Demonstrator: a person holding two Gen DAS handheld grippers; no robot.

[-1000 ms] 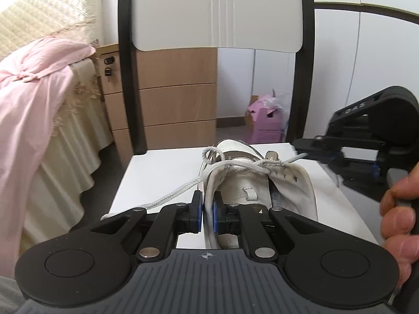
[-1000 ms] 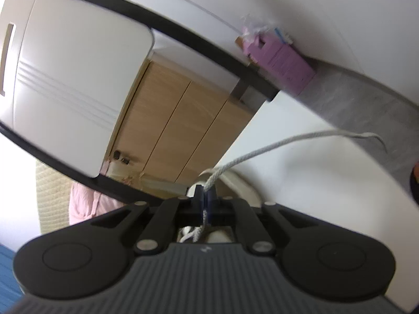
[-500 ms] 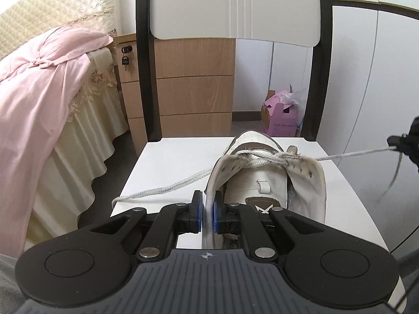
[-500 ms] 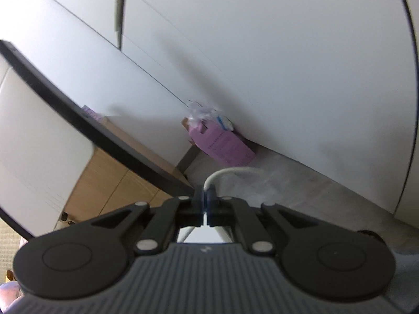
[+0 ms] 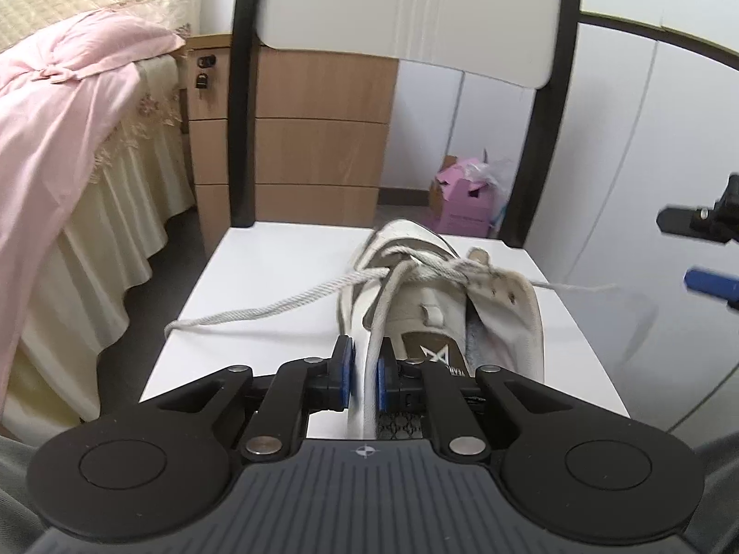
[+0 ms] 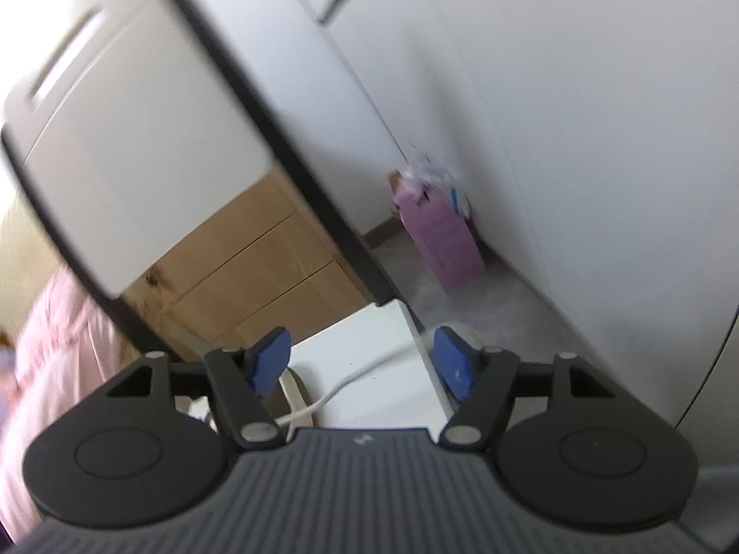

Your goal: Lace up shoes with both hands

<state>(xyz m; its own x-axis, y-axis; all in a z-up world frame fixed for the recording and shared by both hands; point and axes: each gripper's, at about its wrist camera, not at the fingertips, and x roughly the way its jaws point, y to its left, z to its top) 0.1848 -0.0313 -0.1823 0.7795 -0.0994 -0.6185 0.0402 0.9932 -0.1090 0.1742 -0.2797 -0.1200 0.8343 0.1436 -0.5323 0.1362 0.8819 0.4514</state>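
A white and brown shoe point(image 5: 462, 318) lies on the white chair seat point(image 5: 277, 267), toe pointing away. My left gripper point(image 5: 365, 374) is shut on the shoe's left side wall near the heel. One end of the white lace point(image 5: 286, 302) trails left across the seat. The other lace end point(image 5: 577, 286) sticks out loose to the right of the eyelets. My right gripper point(image 5: 702, 249) hovers open off the seat's right edge with nothing between its pads. In the right wrist view, my right gripper point(image 6: 362, 364) frames that loose lace point(image 6: 351, 378) lying on the seat, which touches neither pad.
The chair's white backrest point(image 5: 415, 9) with black posts rises behind the shoe. Beyond it stands a wooden drawer cabinet point(image 5: 318, 138). A bed with a pink cloth point(image 5: 60, 106) is on the left. A pink box point(image 5: 462, 203) sits on the floor by the white wall.
My right gripper has opened and let go of the right lace end, which now hangs slack beside the shoe. The left gripper keeps its hold on the shoe.
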